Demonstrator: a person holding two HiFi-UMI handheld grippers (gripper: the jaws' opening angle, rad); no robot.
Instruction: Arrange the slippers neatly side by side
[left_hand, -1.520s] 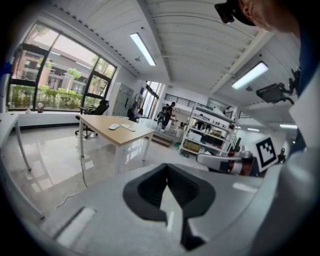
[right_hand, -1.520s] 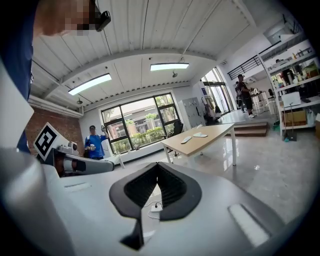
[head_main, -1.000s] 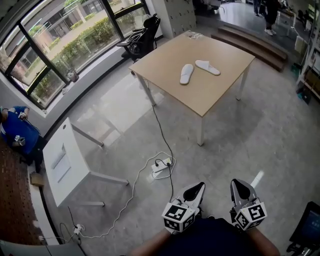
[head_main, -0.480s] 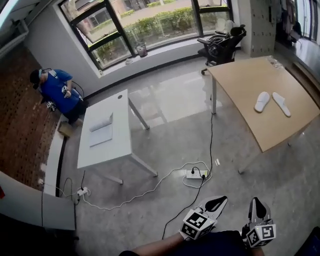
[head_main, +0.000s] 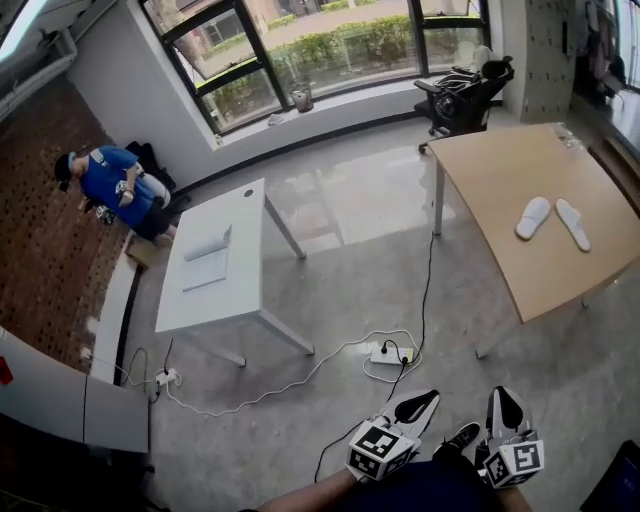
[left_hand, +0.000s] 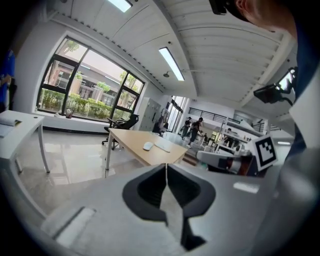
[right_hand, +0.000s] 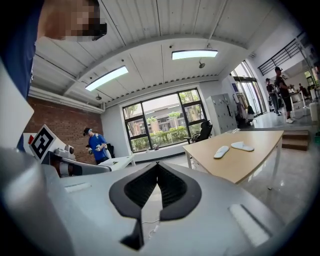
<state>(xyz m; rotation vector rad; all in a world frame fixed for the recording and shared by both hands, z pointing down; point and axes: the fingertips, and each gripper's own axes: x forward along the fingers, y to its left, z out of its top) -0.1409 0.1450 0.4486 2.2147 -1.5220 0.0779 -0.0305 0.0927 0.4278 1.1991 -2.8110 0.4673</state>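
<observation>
Head view: left tool and right tool sit low by the person's lap, jaws pressed together, nothing in them. The flat white slippers lie close together on the tan wooden worktop, well apart from both. Gripper views also catch people standing beyond it.

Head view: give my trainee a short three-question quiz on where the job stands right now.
1. What surface do the slippers lie on?
2. True or false: the left claw grips a slipper.
3. Fill in: the right claw has its jaws ____.

Key:
1. The wooden table, well away from both claws.
2. False. The left claw is shut with nothing in it.
3. Shut, with nothing between them.
</observation>
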